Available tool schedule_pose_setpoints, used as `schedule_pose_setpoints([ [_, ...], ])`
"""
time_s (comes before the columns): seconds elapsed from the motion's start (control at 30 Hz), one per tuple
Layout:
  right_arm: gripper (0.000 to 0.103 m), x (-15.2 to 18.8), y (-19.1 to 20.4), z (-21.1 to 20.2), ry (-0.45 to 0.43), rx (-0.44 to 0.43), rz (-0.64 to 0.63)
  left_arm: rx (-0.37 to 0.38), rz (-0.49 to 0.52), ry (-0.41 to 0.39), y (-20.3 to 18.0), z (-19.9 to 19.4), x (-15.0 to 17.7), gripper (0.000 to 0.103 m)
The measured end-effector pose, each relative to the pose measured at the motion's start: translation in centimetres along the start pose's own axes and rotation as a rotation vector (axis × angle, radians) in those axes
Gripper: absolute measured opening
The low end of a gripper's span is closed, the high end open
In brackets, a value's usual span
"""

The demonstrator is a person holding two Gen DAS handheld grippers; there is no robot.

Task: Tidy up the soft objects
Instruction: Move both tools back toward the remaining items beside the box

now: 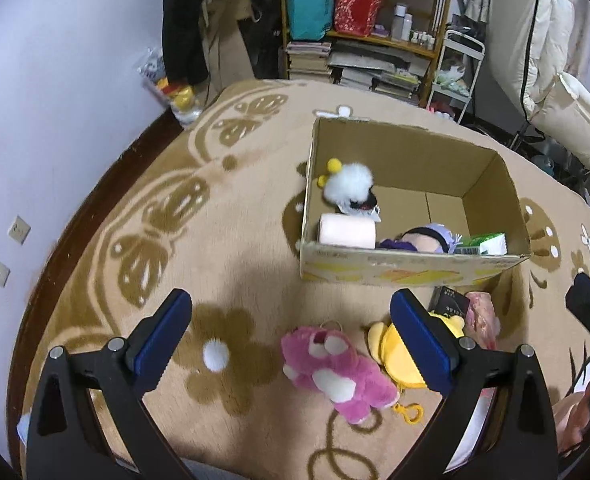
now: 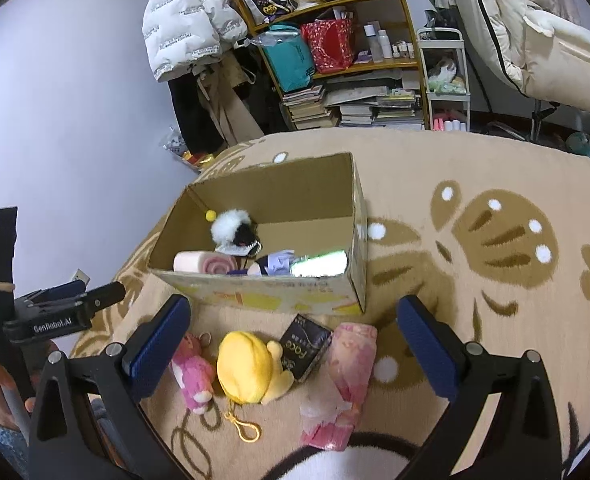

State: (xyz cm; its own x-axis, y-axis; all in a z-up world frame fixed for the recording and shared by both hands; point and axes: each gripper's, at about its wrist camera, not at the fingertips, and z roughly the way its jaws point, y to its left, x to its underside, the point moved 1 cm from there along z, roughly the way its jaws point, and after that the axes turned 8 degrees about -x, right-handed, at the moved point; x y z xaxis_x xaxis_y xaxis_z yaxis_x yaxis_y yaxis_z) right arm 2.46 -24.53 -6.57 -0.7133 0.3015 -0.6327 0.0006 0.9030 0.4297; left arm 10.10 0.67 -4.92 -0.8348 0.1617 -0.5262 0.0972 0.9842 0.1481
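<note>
Fingers of the left gripper (image 1: 291,334) wide apart, nothing between the blue pads, hanging over the rug (image 1: 223,248). Fingers of the right gripper (image 2: 293,338) wide apart too, holding nothing, above the toys on the rug.

On the rug, near side: pink plush bear (image 1: 337,372) lying flat, just left of the yellow plush (image 2: 251,366). Yellow clip (image 2: 247,428) hanging from the yellow plush, toward the near side. Dark packet (image 2: 305,348) just right of the yellow plush, touching it. Pink packet (image 2: 345,376) right of the dark packet, lying long-ways.

Just past these, the cardboard box (image 1: 411,266), open on top. Inside, at the left: white fluffy toy (image 1: 349,184) with yellow pom-poms, leaning on the left wall. Below it, at the near wall, pink roll (image 1: 349,232) lying on its side. Right of the roll, purple doll (image 1: 427,238). Right of the doll, green pack (image 1: 485,244), in the near right corner.

Far side of the room: shelf (image 2: 375,64) full of books, bags and bottles. White puffy jacket (image 2: 187,16) hanging on the left of the shelf.
</note>
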Motion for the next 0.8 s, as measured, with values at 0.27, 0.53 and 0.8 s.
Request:
schedule_pose_setpoints([
  [0.27, 0.103, 1.9, -0.3, 0.7, 0.026, 0.019, 0.012, -0.01, -0.022, 0.065, 0.0, 1.0, 0.8, 0.099],
  [0.53, 0.103, 3.1, -1.2, 2.4, 0.066, 0.04, 0.024, 0.005, -0.003, 0.133, -1.4, 2.9, 1.4, 0.099],
  [0.8, 0.103, 4.0, -3.0, 4.0, 0.091, 0.078, 0.067, -0.001, 0.02, 0.189, -2.1, 4.8, 1.7, 0.099],
])
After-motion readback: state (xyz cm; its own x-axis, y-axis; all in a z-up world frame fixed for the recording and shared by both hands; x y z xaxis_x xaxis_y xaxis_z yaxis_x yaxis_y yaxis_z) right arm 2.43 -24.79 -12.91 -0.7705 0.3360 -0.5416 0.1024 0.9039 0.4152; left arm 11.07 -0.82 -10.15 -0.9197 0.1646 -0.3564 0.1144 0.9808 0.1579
